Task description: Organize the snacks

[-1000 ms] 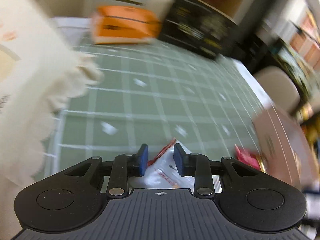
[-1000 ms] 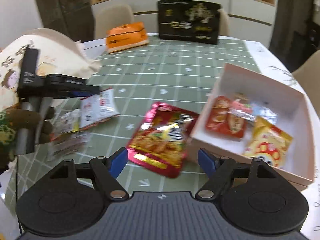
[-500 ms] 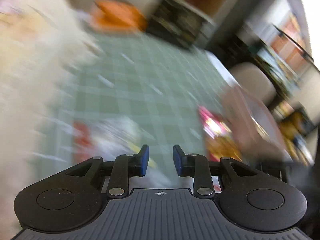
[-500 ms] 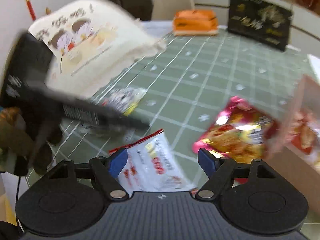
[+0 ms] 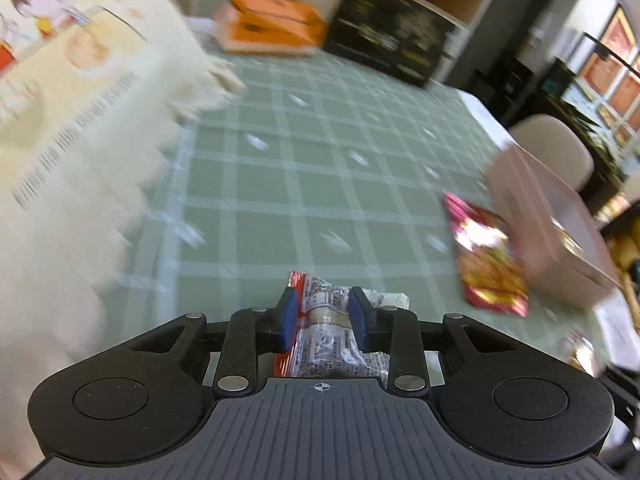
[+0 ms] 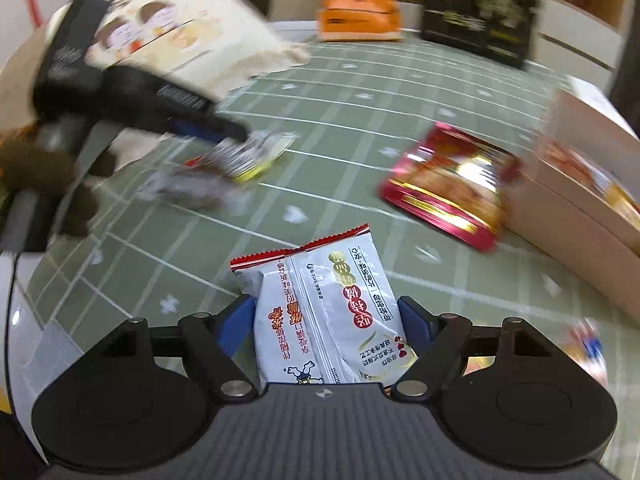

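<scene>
The green checked tabletop (image 6: pixel 360 152) fills both my views. At ten o'clock in the right view, a cream cloth bag (image 6: pixel 188 40) with cartoon print slumps on the tabletop; in the left view it fills the nine o'clock side. A pale box (image 6: pixel 580 184) sits at three o'clock, with snacks inside that are too blurred to name. At one o'clock, at the far edge, a black carton (image 6: pixel 480 16) stands upright, and an orange box (image 6: pixel 358 18) lies just beside it at twelve.

A red pack (image 6: pixel 448 184) lies flat at two o'clock, touching or nearly touching the pale box; I cannot tell which.

My right tool (image 6: pixel 326 320) is spread wide, and a white pack (image 6: pixel 340 312) with a red serrated top lies between its blue pads. The pads flank the pack's edges, but I cannot tell whether they press it.

My left tool (image 5: pixel 323 316) is narrowed onto a small clear pack (image 5: pixel 326 336) with a red edge, the blue pads against both its sides. In the right view that tool shows at nine o'clock, blurred, low over the tabletop, with the small pack at its tip.
</scene>
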Tool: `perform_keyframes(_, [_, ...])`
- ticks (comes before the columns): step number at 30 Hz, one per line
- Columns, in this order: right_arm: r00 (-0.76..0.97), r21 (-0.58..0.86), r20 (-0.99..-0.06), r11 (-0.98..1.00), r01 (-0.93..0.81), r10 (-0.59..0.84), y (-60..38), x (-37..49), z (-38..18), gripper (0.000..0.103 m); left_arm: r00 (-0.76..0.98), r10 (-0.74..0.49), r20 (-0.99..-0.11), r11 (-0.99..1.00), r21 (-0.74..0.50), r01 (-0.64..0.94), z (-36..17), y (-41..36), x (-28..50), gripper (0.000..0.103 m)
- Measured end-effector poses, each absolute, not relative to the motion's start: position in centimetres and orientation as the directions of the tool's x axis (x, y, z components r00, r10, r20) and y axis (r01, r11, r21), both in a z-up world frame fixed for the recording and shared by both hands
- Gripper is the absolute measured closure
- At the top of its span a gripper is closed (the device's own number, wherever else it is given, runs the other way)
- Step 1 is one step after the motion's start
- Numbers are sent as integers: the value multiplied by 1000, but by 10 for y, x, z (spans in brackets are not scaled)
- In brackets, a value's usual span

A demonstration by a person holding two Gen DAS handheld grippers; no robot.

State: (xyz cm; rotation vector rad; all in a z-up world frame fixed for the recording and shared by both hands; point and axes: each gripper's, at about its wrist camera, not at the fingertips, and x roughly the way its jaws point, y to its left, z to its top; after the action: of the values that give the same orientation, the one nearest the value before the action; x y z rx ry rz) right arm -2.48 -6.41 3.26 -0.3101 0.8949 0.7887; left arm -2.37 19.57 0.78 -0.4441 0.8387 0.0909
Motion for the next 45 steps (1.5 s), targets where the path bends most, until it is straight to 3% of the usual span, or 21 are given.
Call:
perform_keyframes(5, [435, 155, -747, 768, -621, 502, -98, -23, 37, 25, 635, -259, -728, 884, -443, -148, 7, 147, -31, 71])
perform_keyframes(9, [512, 194, -692, 814, -547, 509, -113, -34, 44, 25, 659, -286, -696, 887, -453, -93, 28, 150, -36, 70])
perform_keyframes(11, [562, 183, -669, 841, -510, 487, -116, -43, 48, 25, 669, -239, -704, 895, -427, -130, 38, 168, -45, 70])
perform_keyframes(14, [605, 174, -664, 877, -447, 440, -118, -54, 52, 25, 604, -146, -783, 885, -376, -273, 40, 199, -65, 70])
perform_keyframes(18, [593, 189, -701, 905, -382, 396, -115, -75, 58, 25, 515, -262, -816, 734, -515, -443, 19, 234, -96, 71])
perform_keyframes(21, [592, 177, -724, 924, -338, 355, -110, -95, 57, 25, 514, -317, -797, 677, -570, -466, 5, 236, -89, 72])
perform_keyframes(26, [591, 114, -763, 954, -277, 263, -103, -120, 55, 25, 526, -334, -782, 792, -536, -293, 6, 204, -56, 71])
perform_keyframes(31, [601, 30, -781, 971, -238, 172, -106, -138, 57, 25, 542, -298, -786, 927, -374, -32, 14, 148, -33, 66])
perform_keyframes(39, [546, -51, -834, 973, -223, 81, -116, -129, 46, 25, 504, -398, -766, 908, -253, 333, 16, 94, -47, 62])
perform_keyframes(45, [558, -44, -828, 983, -176, 62, -124, -101, 57, 25, 530, -336, -779, 926, -172, 336, 18, 95, -64, 57])
